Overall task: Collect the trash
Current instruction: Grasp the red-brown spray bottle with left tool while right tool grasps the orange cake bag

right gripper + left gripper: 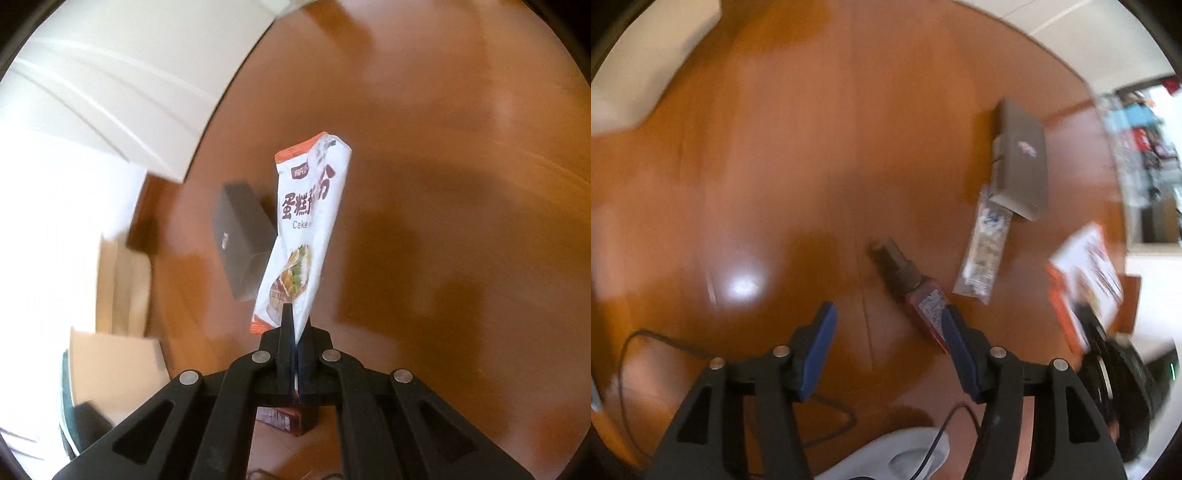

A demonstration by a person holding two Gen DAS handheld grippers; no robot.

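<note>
Right gripper pressed together, pinching lower edge of white cake-mix packet; packet orange-trimmed, food photo, dark lettering, standing up off bench. Grey box at 9 o'clock of packet, partly behind it. Left gripper spread, nothing between pads, above bench. Red-labelled dark bottle lying at its 1 o'clock; clear wrapper beyond, touching grey box. Black cable at 8 o'clock.
</note>
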